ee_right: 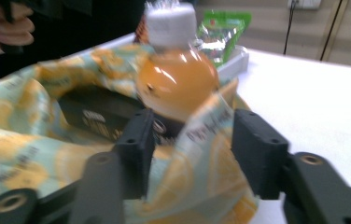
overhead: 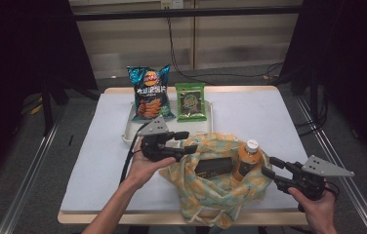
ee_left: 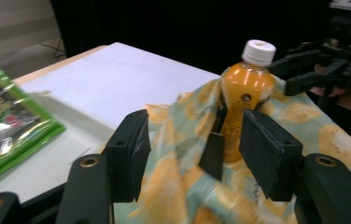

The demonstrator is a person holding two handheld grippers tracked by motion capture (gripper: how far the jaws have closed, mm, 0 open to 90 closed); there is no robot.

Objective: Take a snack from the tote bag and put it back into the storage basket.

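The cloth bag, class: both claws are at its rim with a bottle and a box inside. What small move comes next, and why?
Probably close the right claw onto the bag rim: cloth lies between its open pads, beside the orange bottle. The left claw is open at the opposite rim.

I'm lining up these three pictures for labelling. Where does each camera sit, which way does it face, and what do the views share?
High view: above the person's side of the table, facing forward and down on the cloth bag; both forearms, left gripper, right gripper.
Left gripper view: on the left gripper, facing across the bag to the orange bottle; its own black jaws.
Right gripper view: on the right gripper, facing the bottle and bag rim; its own jaws.
Shared: bottle and bag.
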